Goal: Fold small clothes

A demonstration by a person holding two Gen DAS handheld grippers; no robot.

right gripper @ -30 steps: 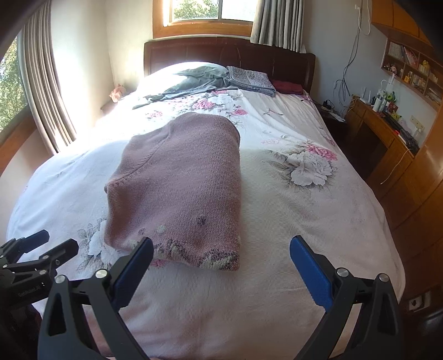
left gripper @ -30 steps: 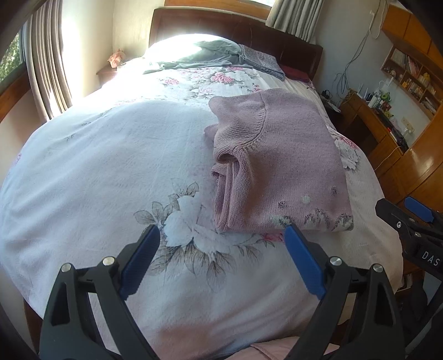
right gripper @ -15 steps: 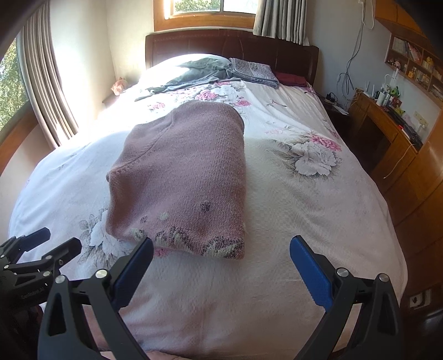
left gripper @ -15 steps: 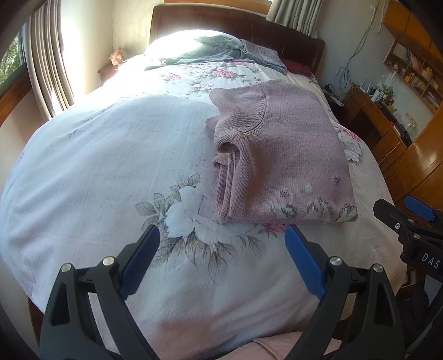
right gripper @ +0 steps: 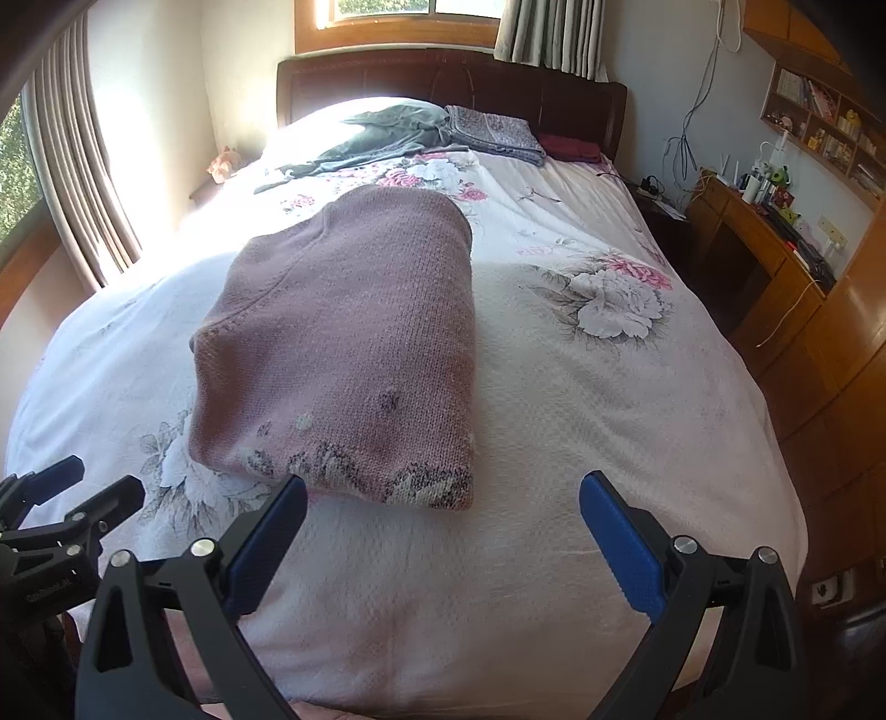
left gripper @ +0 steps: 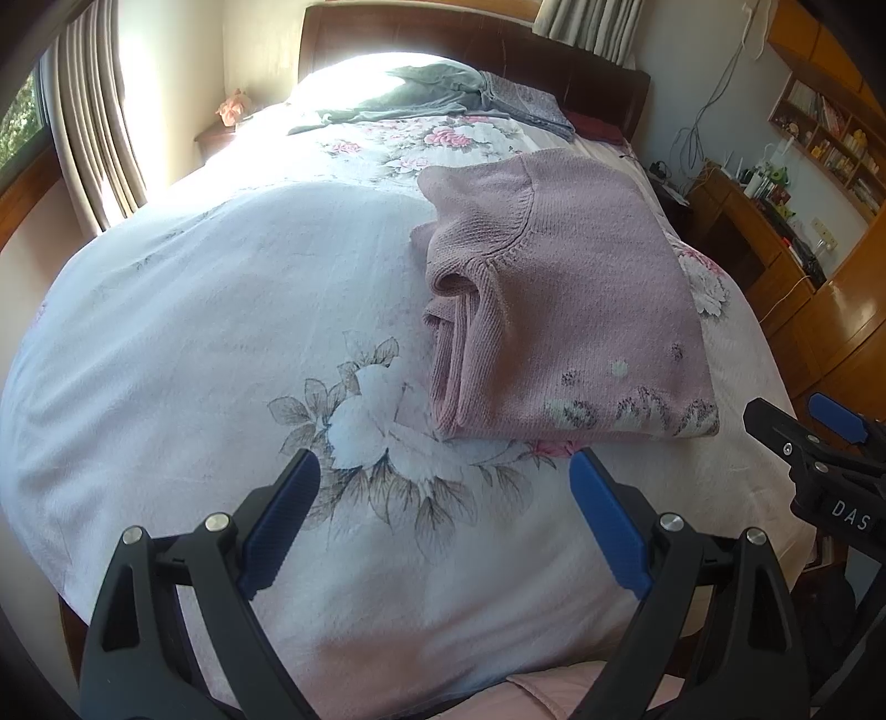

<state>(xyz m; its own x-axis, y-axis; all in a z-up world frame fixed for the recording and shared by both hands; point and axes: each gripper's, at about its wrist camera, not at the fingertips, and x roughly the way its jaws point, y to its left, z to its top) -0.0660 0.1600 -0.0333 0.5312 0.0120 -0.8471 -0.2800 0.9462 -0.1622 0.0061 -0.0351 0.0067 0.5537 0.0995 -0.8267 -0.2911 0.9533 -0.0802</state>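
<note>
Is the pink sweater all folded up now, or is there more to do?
The pink knitted sweater looks done: it lies in a neat folded rectangle on the white flowered bedspread. Nothing is in hand: the left gripper and right gripper are both open and empty, apart from it. Possibly left: the rumpled grey garment near the dark wooden headboard.

Left wrist view: from foot of bed (left gripper: pixel 166 332), low, facing headboard (left gripper: pixel 443 33), tilted down; sweater (left gripper: pixel 565 299) right of centre, near. Right wrist view: same end, further right, slightly higher; sweater (right gripper: pixel 354 343) left of centre. Shared: bed, sweater, headboard, desk (right gripper: pixel 775 249). Each view catches other camera's fingers at its edge.
</note>
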